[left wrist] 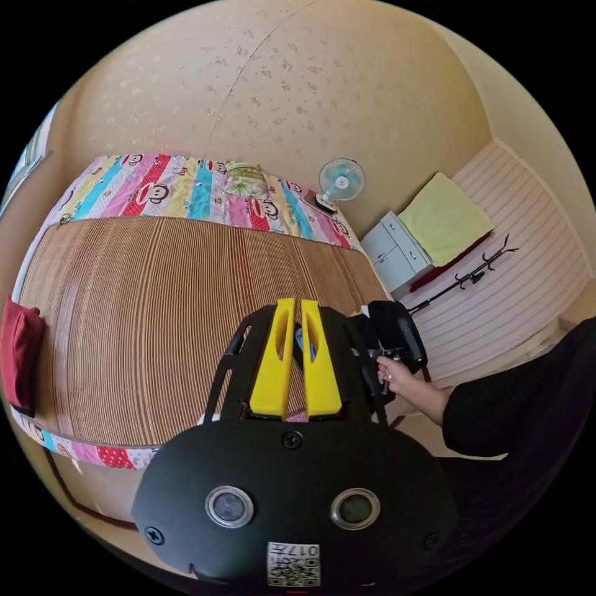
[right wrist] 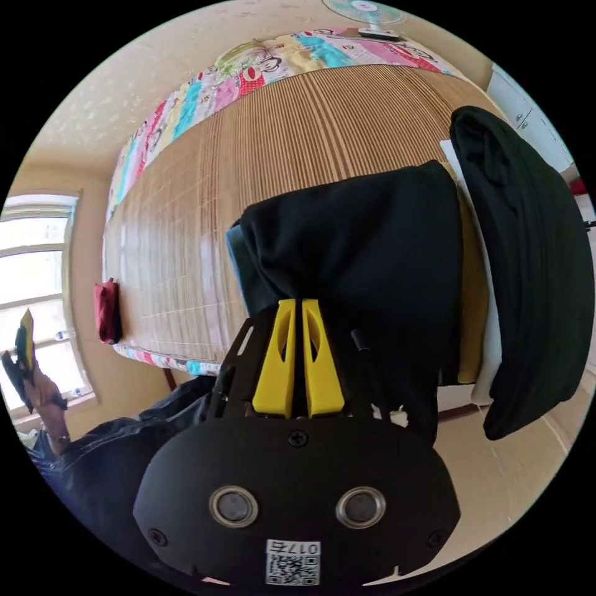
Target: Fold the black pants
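- Pants (right wrist: 366, 248): your black pants sit as a dark bundle at the near edge of the bed, on top of a small stack of other clothes (a yellow layer and a white one show at its side). Fabric drapes from the bundle down to your right hand-held gripper (right wrist: 296, 307).
- Right hand-held gripper: its yellow jaws are nearly together, with black cloth bunched right at the tips. It looks pinched on the pants, though the contact itself is hidden by the fabric.
- Key relation: the pants lie straight ahead of and above your right hand-held gripper, touching it, so the right hand is by far the nearer. I can't read the pants' long axis while they are bunched.
- Left hand-held gripper (left wrist: 297, 310): jaws narrow, nothing gripped, held over the bamboo mat (left wrist: 155, 310) well apart from the clothes.
- Likely next: bring the pants onto the open mat and spread them flat.
- Another dark garment (right wrist: 528, 261) hangs just beside the stack; mind you don't drag it along.
- Further off: patterned sheet (left wrist: 186, 186), red cushion (left wrist: 18, 351), fan (left wrist: 340, 181).
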